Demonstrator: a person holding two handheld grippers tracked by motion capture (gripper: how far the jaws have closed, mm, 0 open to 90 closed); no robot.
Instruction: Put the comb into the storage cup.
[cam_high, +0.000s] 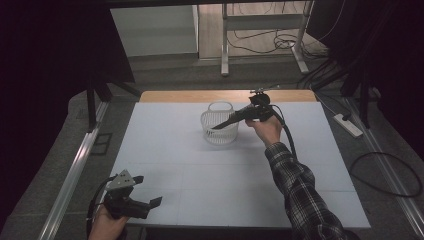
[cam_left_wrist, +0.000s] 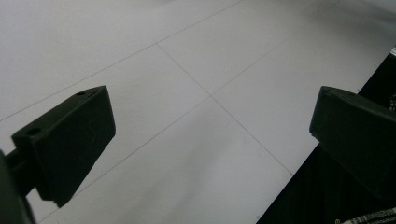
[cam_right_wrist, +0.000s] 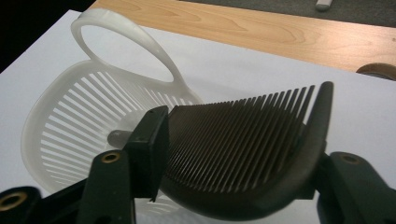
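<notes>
White tabletop (cam_high: 210, 190) lies bare around right tool (cam_right_wrist: 233, 154) pinching comb (cam_right_wrist: 243, 149) above basket (cam_high: 220, 131).

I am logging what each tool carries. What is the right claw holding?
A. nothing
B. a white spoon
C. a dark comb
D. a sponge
C: the right claw is clamped on a dark fine-toothed comb, held over the white slotted basket.

The high view looks down; gripper views sit close, sharing the table (cam_high: 165, 135).
</notes>
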